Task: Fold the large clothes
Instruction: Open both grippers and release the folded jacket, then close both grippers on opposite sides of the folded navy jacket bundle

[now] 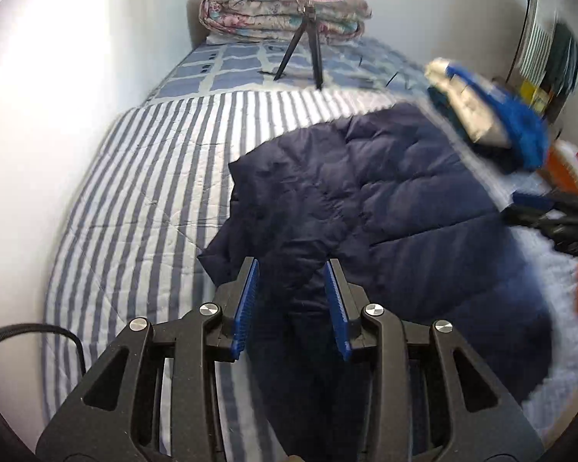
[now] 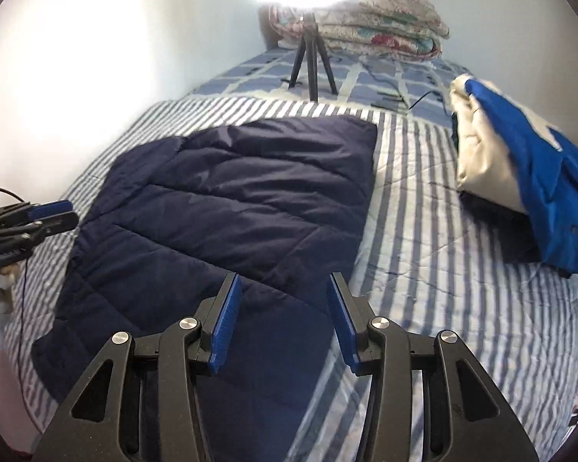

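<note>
- Navy quilted jacket [image 2: 227, 208] is lying spread across the striped bedspread [image 2: 424, 269], filling the centre and lower left of the right wrist view; its far edge is sitting straight and squared, which reads as at least one fold already in.
- In the left wrist view a loose sleeve-like flap [image 1: 273, 208] is sticking out at centre frame, rumpled, not yet tucked over the body.
- Left gripper [image 1: 291, 265] is hovering over that flap, fingers standing apart with dark fabric showing between them; whether the cloth is being touched or merely sitting beneath, I cannot tell.
- Right gripper [image 2: 281, 279] is hanging above the near right edge of the jacket, fingers spread wide, gripping nothing.
- A blue and cream garment pile [image 2: 520, 169] is resting at the right of the frame, well apart from the jacket.
- A ring light tripod [image 2: 312, 65] is standing on the bed at upper centre, in front of a folded floral quilt [image 2: 381, 27].
- Risks, as I judge them: puffy, slippery filling may be slipping out of a shallow pinch; grabbing only the top layer would be dragging the finished fold open; a wide sweep toward the upper frame could be knocking the tripod.
</note>
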`<state>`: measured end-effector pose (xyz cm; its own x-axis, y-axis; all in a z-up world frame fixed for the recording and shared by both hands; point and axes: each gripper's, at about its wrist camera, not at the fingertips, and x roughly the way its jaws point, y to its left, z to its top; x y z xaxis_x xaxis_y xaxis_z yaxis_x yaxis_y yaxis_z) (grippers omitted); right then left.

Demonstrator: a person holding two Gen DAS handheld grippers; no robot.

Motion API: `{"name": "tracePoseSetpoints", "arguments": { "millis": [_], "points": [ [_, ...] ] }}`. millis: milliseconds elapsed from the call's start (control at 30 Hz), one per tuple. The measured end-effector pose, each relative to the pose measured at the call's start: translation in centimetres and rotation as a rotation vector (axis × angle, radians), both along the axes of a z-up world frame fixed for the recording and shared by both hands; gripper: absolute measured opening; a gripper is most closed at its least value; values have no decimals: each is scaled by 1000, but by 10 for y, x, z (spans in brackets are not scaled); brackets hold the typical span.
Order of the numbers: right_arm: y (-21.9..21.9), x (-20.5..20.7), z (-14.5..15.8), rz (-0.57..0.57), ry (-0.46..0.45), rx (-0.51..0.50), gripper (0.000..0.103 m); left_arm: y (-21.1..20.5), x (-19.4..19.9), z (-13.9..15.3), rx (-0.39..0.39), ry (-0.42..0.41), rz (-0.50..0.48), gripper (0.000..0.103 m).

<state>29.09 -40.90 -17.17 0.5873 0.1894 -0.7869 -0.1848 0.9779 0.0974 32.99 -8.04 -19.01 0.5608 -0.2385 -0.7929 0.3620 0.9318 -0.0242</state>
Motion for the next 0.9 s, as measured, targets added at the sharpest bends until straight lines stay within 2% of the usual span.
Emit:
{"name": "tracePoseSetpoints", "arguments": {
  "millis": [100, 200, 400, 467, 533, 600, 667, 800, 900],
  "points": [
    [9, -2, -10, 23, 28, -17, 44, -2, 8, -27, 8, 58, 6, 35],
    [16, 0, -21, 38, 42, -34, 44, 2, 11, -38, 3, 75, 19, 39],
    [21, 6, -39, 39, 96, -23, 45, 7, 15, -47, -18, 102, 21, 42],
    [20, 6, -34, 42, 98, -28, 45, 15, 13, -42, -43, 111, 35, 48],
    [14, 0, -25, 53, 84, 2, 45, 31, 12, -35, -102, 127, 62, 58],
    [4, -7, -16, 66, 56, 46, 51, 54, 11, -28, -198, 152, 88, 66],
    [-8, -17, -10, 59, 29, 60, 66, 74, 12, -24, -288, 186, 110, 77],
    [-38, -34, -4, 26, 19, 102, 80, 110, 20, -27, -503, 296, 134, 80],
    [-61, -39, -12, -1, 59, 166, 82, 125, 27, -38, -616, 375, 165, 80]
  ]
}}
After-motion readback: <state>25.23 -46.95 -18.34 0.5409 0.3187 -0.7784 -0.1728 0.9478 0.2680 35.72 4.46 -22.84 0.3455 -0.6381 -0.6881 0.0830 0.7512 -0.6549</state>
